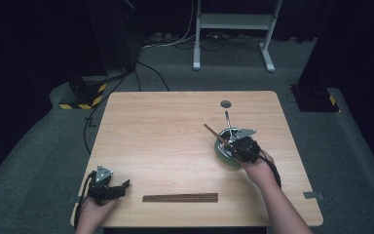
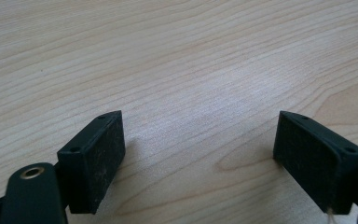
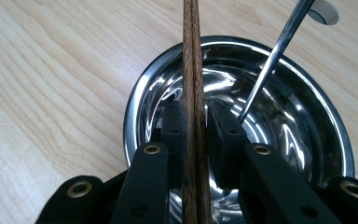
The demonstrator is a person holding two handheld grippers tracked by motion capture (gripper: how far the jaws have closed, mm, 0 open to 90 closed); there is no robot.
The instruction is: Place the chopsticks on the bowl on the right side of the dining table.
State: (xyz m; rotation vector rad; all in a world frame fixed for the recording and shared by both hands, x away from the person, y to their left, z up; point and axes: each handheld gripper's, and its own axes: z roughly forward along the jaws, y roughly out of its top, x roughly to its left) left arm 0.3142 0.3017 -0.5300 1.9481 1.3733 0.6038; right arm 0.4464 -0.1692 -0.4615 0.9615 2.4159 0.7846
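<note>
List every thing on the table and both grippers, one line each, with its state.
Right gripper: shut on chopsticks, above the bowl.
Chopsticks: clamped as a pair, off the table.
Bowl: upright, a metal utensil inside.
Metal utensil: leaning on the bowl's rim.
Left gripper: open, holding nothing.
Wooden strip: lying flat, untouched.

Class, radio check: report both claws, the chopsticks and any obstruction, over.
Right claw shut on brown wooden chopsticks above shiny steel bowl. Left claw open, idle. Metal utensil leaning in bowl, alongside.
</note>
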